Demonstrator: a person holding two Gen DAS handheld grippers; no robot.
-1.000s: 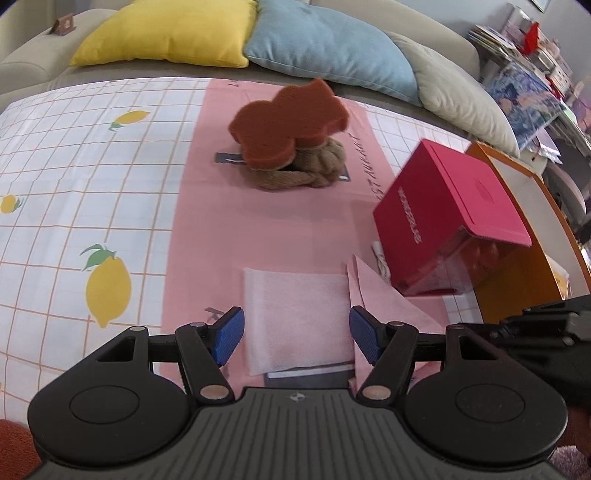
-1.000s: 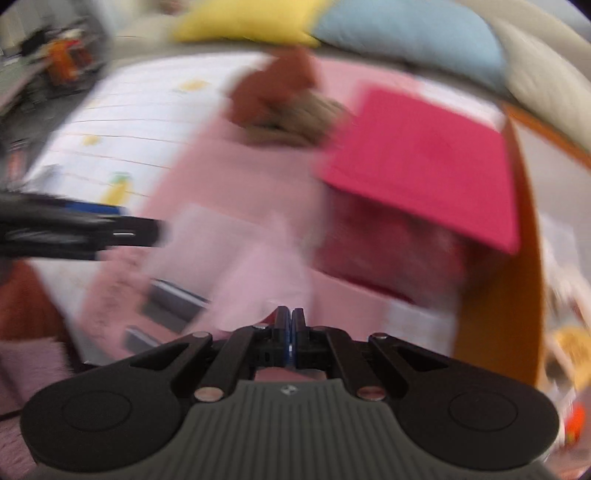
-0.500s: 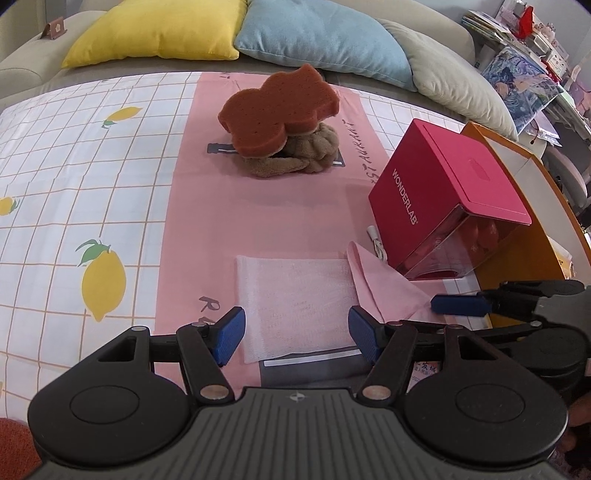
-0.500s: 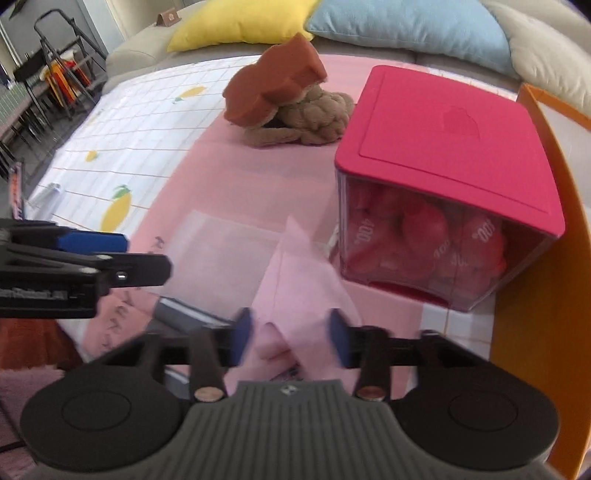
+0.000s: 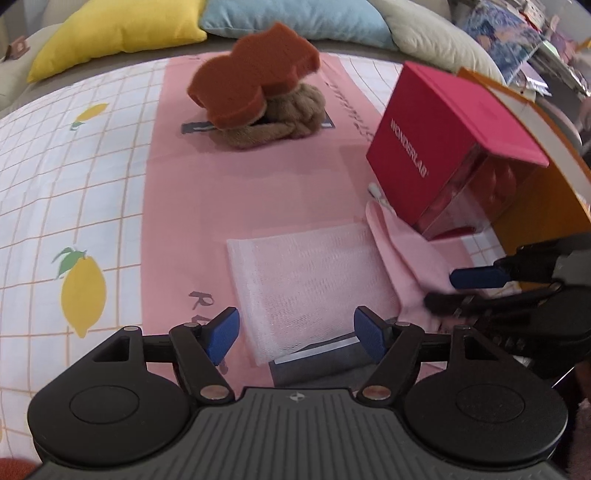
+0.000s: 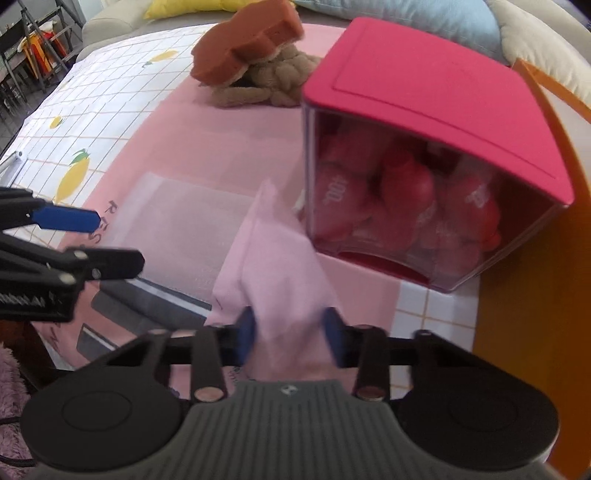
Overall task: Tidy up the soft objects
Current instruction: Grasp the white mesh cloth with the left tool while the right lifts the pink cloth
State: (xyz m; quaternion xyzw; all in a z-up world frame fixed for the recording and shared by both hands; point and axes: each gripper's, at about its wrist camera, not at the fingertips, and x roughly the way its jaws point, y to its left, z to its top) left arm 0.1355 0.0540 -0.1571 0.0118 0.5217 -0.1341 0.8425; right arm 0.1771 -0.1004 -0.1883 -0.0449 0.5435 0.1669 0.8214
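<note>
A folded pink cloth [image 6: 275, 266] lies on the pink runner [image 5: 184, 192], beside a white mesh cloth [image 5: 306, 280]. My right gripper [image 6: 290, 336] is open, its blue pads on either side of the pink cloth's near end; it also shows in the left wrist view [image 5: 447, 290]. My left gripper [image 5: 295, 334] is open and empty over the near edge of the mesh cloth. A brown sponge [image 5: 255, 70] rests on a tan knotted rope toy [image 5: 288, 118] at the far end of the runner.
A red-lidded clear box [image 6: 424, 147] of red items stands right of the cloths. An orange board [image 6: 535, 295] lies beyond it. Yellow, blue and beige cushions [image 5: 122, 29] line the back. The lemon-print tablecloth [image 5: 74, 184] spreads to the left.
My right gripper has opened from shut and now straddles the pink cloth. The left gripper has stayed open over the mesh cloth, shifting slightly.
</note>
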